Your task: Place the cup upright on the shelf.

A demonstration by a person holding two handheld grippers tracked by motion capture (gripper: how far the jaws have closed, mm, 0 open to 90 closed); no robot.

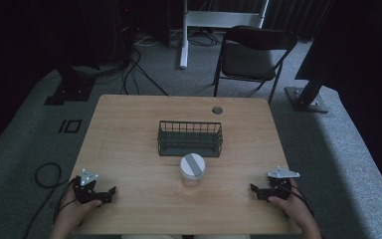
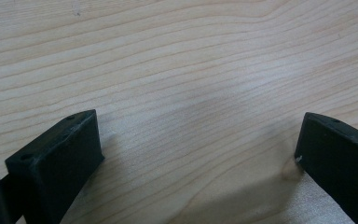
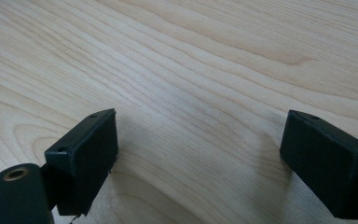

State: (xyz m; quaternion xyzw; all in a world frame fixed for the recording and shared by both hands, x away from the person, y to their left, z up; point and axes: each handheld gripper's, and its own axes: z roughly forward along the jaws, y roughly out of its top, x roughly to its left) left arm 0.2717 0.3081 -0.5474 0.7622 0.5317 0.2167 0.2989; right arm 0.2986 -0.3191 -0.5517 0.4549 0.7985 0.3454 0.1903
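Jar [image 1: 192, 170] first: we see a clear one with a white lid crossed by a grey stripe, standing upright just below the middle of the high view, on the wooden bench [image 1: 129, 144]. Just above it in the frame, near but apart from it, sits a dark wire basket [image 1: 190, 138], long side toward us. Nothing touches the jar.

Moving outward, we find our left tool [image 1: 110, 192] at the lower left of the frame, held in the left hand [image 1: 72, 209] and resting low over the bench, its tips turned toward the centre. Our right tool [image 1: 253, 189] mirrors it at the lower right, held in the right hand [image 1: 291, 206]. Both are well apart from the jar, which lies between them and a little higher in the picture.

In the left gripper view the left tool [image 2: 198, 140] has its jaws spread wide, with bare wood grain between them. In the right gripper view the right tool [image 3: 198, 140] stands spread as wide and holds nothing.

Beyond the bench, a dark folding chair [image 1: 251, 55] stands on grey carpet at the upper right of centre.
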